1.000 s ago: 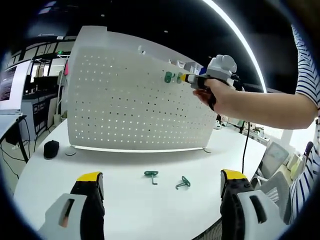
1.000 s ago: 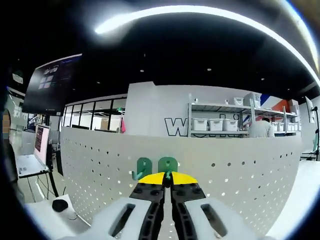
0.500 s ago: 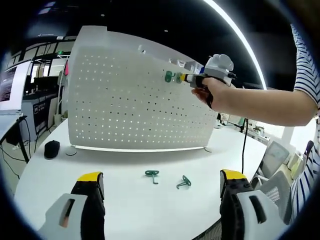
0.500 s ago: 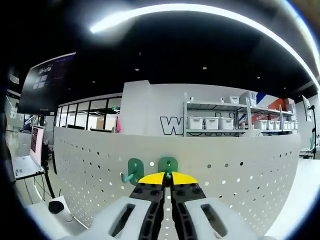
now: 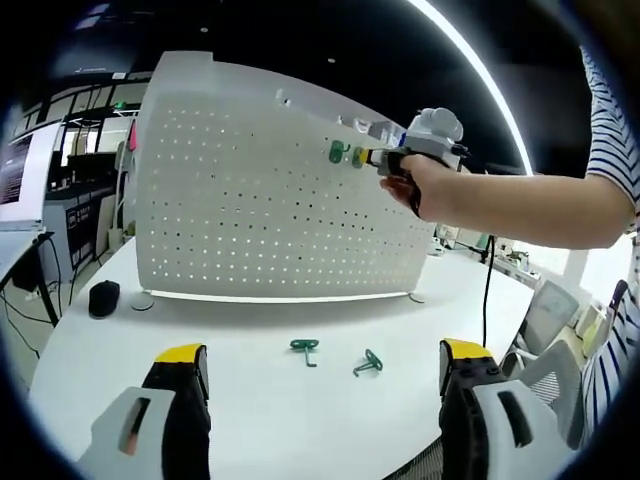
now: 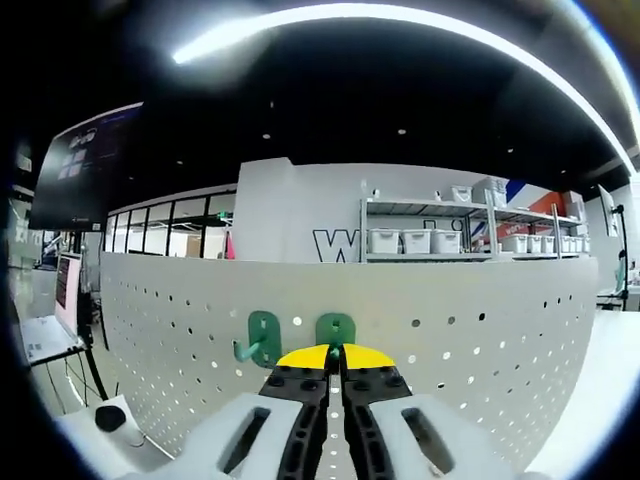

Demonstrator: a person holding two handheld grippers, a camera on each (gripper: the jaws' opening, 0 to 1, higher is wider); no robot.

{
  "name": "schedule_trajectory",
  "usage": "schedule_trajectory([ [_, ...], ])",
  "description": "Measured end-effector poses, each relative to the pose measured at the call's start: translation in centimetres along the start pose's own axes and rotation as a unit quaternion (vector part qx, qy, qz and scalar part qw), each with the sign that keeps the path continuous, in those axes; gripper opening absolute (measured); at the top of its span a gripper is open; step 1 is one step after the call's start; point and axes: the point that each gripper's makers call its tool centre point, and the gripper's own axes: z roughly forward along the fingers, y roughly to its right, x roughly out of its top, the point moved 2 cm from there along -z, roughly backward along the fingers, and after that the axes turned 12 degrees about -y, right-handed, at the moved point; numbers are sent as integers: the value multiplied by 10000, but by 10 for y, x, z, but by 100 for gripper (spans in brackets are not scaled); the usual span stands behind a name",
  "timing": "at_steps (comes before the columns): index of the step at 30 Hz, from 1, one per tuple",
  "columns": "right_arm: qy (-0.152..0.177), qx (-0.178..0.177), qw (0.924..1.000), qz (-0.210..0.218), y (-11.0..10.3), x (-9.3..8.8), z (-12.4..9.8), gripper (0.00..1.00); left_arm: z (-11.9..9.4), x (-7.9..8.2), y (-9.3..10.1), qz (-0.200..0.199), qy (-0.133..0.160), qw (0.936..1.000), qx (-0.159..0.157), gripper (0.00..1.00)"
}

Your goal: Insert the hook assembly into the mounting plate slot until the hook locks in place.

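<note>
A white perforated mounting plate (image 5: 250, 210) stands upright on the white table (image 5: 90, 370). Near its upper right, a person's hand holds my right gripper (image 5: 372, 157), shut on a green hook (image 5: 357, 157) that is pressed against the plate. A second green hook (image 5: 337, 152) hangs just left of it. In the right gripper view the yellow-tipped jaws of the right gripper (image 6: 335, 354) are closed on the hook (image 6: 335, 328), with the mounted hook (image 6: 260, 337) beside it on the plate (image 6: 480, 340). Two loose green hooks (image 5: 304, 348) (image 5: 367, 364) lie on the table. My left gripper (image 5: 323, 352) hovers open above the table's front.
A black mouse-like object (image 5: 103, 297) and a small round disc (image 5: 141, 303) sit at the plate's left foot. The person's arm (image 5: 520, 210) reaches in from the right, above a black cable (image 5: 490, 290) and an office chair (image 5: 545, 320). Shelves with bins (image 6: 440, 240) stand behind the plate.
The hand with the right gripper and its hook has edged up and slightly left, closer against the plate. The left gripper and the loose hooks have not moved.
</note>
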Motion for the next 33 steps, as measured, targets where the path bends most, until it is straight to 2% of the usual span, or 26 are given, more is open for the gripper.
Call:
schedule_trajectory([
  [10, -116, -64, 9999, 29, -2, -1, 0, 1, 0, 0, 0, 16, -13, 10000, -3, 98],
  [14, -285, -161, 9992, -215, -4, -2, 3, 1, -1, 0, 0, 26, 4, 10000, 4, 98],
  [17, -273, -189, 9994, 24, 0, 0, 2, 8, -1, 1, 0, 25, 15, 10000, 14, 98],
  [24, -369, -82, 9992, 149, -2, 2, 1, 11, -1, 1, 0, 35, 20, 10000, 9, 98],
  [28, -210, -29, 9993, 295, -1, 13, -4, 18, -1, 1, 0, 46, 5, 10000, -1, 99],
  [33, -166, 30, 9997, 168, 1, 22, -13, 21, -1, 0, 2, 98, -1, 10000, -9, 99],
])
